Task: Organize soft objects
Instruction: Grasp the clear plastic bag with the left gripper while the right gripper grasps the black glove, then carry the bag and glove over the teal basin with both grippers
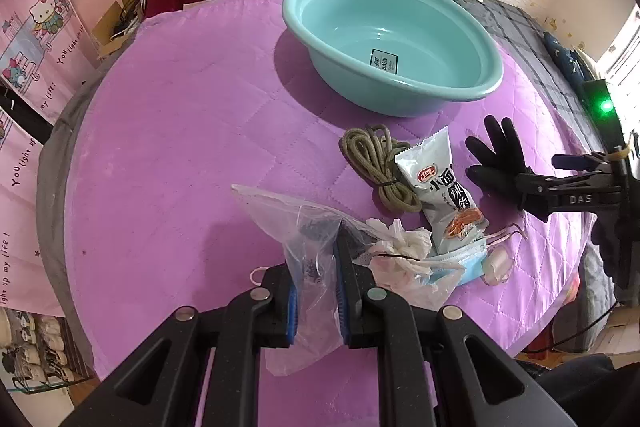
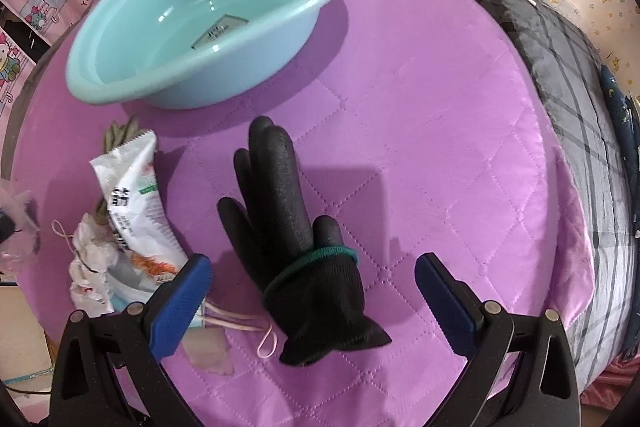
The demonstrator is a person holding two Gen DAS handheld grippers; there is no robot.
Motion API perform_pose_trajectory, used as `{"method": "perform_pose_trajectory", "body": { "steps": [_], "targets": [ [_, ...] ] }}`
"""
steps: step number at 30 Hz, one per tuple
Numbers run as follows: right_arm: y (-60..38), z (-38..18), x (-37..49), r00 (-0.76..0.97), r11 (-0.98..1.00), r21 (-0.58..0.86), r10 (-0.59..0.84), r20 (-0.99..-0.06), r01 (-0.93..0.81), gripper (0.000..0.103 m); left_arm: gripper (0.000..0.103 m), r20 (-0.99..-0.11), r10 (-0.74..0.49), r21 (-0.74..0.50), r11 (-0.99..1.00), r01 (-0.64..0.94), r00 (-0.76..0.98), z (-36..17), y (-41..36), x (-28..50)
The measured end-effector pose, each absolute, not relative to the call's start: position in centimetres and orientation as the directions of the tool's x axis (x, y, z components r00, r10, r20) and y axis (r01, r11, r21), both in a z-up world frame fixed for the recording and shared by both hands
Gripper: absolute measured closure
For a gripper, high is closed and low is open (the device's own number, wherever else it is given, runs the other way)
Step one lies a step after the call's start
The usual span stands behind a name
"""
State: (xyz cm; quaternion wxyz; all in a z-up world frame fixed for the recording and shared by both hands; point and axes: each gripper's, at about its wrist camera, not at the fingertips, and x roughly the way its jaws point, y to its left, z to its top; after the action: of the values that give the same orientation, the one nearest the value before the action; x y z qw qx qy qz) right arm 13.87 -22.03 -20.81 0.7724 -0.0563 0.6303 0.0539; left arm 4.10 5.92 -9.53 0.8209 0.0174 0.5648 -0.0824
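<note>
Only our left view shows our left gripper (image 1: 316, 291) clamping the clear plastic bag (image 1: 296, 227); our right gripper (image 2: 312, 291) gapes around the black glove (image 2: 296, 227). The teal basin (image 1: 392, 43) holds only its label.

Blue face mask (image 1: 460, 263) mostly buried under crumpled white tissue (image 1: 404, 247) and snack packet (image 1: 444, 187). Dark contents of clear plastic bag (image 1: 304, 255) too small to identify. Olive cord (image 2: 120, 135) largely hidden behind packet in right wrist view.
</note>
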Motion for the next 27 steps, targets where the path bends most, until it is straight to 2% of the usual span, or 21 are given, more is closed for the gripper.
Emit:
{"method": "perform_pose_trajectory", "body": {
  "steps": [5, 7, 9, 10, 11, 12, 13, 15, 27],
  "targets": [
    [-22.0, -21.8, 14.0, 0.179, 0.986, -0.007, 0.023, -0.984, -0.167, 0.003, 0.087, -0.928, -0.107, -0.058, 0.988, 0.145, 0.357, -9.1, 6.1, 3.7],
    [-21.8, -22.1, 14.0, 0.164, 0.985, 0.004, 0.033, -0.986, -0.172, 0.012, 0.087, -0.924, -0.106, -0.061, 0.989, 0.133, 0.367, -9.0, 6.3, 3.6],
    [-21.5, -22.4, 14.0, 0.139, 0.982, 0.027, 0.053, -0.989, -0.187, 0.033, 0.087, -0.926, -0.099, -0.056, 0.990, 0.127, 0.364, -9.0, 6.4, 3.5],
    [-21.5, -22.5, 13.9, 0.130, 0.981, 0.033, 0.059, -0.990, -0.192, 0.037, 0.087, -0.926, -0.096, -0.053, 0.991, 0.126, 0.365, -8.9, 6.4, 3.4],
    [-21.3, -22.6, 13.8, 0.124, 0.980, 0.036, 0.062, -0.990, -0.198, 0.050, 0.087, -0.925, -0.096, -0.053, 0.991, 0.125, 0.366, -8.9, 6.4, 3.3],
    [-21.3, -22.6, 13.6, 0.130, 0.979, 0.032, 0.058, -0.990, -0.199, 0.068, 0.087, -0.925, -0.096, -0.053, 0.991, 0.126, 0.367, -8.8, 6.4, 3.3],
    [-21.3, -22.4, 13.5, 0.141, 0.979, 0.030, 0.059, -0.988, -0.201, 0.072, 0.087, -0.925, -0.095, -0.052, 0.991, 0.125, 0.368, -8.8, 6.4, 3.3],
    [-21.4, -21.9, 13.1, 0.156, 0.980, 0.044, 0.075, -0.985, -0.192, 0.088, 0.087, -0.924, -0.094, -0.051, 0.991, 0.125, 0.371, -8.7, 6.3, 3.1],
    [-21.5, -18.8, 11.1, 0.204, 0.982, 0.069, 0.105, -0.973, -0.175, 0.090, 0.087, -0.920, -0.106, -0.051, 0.987, 0.152, 0.378, -8.1, 5.5, 2.4]
  ]
}}
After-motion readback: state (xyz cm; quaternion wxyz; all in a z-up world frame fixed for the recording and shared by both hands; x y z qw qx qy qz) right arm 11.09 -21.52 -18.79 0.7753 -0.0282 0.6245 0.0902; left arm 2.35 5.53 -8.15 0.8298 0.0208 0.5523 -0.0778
